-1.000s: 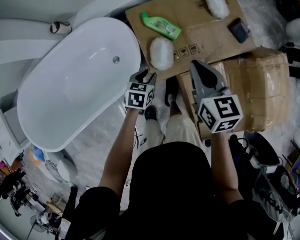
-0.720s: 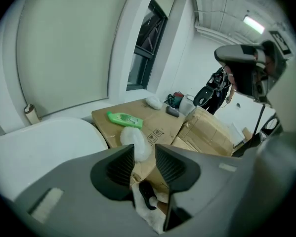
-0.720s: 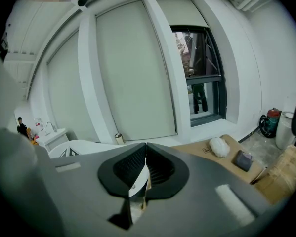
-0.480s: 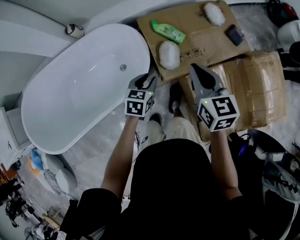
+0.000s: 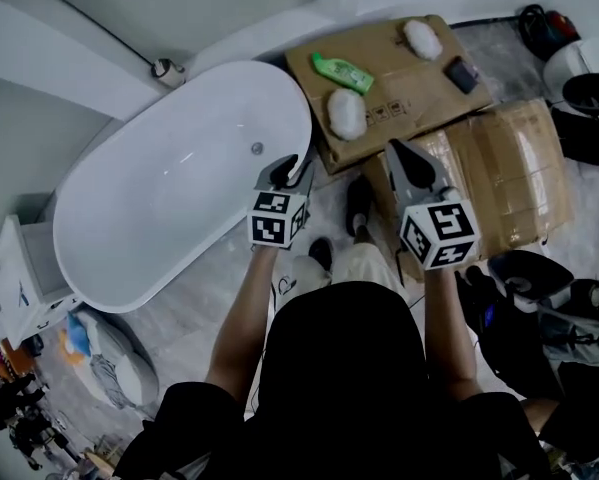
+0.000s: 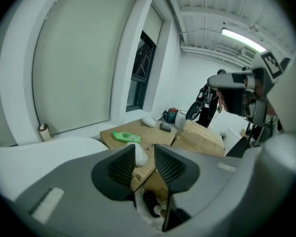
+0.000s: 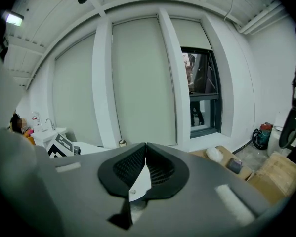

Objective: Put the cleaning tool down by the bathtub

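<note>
While the head view takes in the whole floor, only the left gripper view shows the left tool [image 6: 144, 151] plainly. Its jaws stand apart and are closing, with nothing between them. Their gap frames the white fluffy cleaning pad [image 5: 346, 115]. It lies well ahead on the flattened brown cardboard sheet [image 5: 409, 83], just beside the end of the white oval bathtub [image 5: 179, 188]. The right gripper view shows the right tool [image 7: 146, 149] clenched, pads together, grasping nothing and aimed at a window wall.

On the same sheet lie a green plastic bottle [image 5: 342, 71], a second white fluffy pad [image 5: 421, 38] and a small dark flat object [image 5: 461, 73]. A taped brown cardboard box [image 5: 509, 168] sits right of centre, partly covered by the right tool. A small cylinder [image 5: 165, 68] stands on the ledge by the tub's far rim.

Both bare forearms reach forward side by side from black sleeves. The left tool hovers between tub end and sheet edge, the right above the box's near corner. Dark shoes [image 5: 359, 200] show between them.
</note>
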The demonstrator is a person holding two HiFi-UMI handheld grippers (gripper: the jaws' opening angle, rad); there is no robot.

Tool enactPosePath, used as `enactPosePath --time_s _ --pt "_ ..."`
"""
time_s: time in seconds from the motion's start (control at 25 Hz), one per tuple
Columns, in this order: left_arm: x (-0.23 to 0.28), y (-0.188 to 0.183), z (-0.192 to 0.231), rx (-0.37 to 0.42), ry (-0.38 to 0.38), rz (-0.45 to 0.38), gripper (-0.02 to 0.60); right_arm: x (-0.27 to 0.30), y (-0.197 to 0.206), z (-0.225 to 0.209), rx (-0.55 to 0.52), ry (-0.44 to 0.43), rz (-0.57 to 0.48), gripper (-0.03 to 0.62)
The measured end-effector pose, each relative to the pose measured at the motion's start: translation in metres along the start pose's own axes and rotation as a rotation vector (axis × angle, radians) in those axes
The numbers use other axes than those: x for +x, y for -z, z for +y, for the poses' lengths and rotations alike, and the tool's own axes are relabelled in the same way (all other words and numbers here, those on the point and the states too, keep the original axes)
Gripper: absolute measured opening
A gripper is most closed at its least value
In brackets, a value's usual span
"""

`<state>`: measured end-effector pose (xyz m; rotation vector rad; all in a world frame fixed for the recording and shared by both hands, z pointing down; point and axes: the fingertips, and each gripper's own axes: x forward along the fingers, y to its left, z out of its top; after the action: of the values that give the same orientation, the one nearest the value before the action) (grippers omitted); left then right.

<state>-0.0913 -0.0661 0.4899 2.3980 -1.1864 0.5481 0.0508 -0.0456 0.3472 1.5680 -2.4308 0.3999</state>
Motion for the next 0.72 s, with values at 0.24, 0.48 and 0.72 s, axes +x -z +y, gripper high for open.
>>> enactPosePath --time_s 0.24,0.48,0.72 --pt "-0.038 -0.011 -0.012 0.024 0.007 -0.062 0.107 -0.028 0.001 0.018 0.0 0.022 -0.03 0.009" --pt "-0.068 -0.037 -0.023 0.045 0.02 -0.132 0.095 -0.05 -0.007 0.029 -0.002 0.046 -0.053 0.009" --pt "-0.091 -0.059 -0.031 0.056 0.02 -0.187 0.083 -0.065 -0.014 0.037 -0.009 0.051 -0.07 0.009"
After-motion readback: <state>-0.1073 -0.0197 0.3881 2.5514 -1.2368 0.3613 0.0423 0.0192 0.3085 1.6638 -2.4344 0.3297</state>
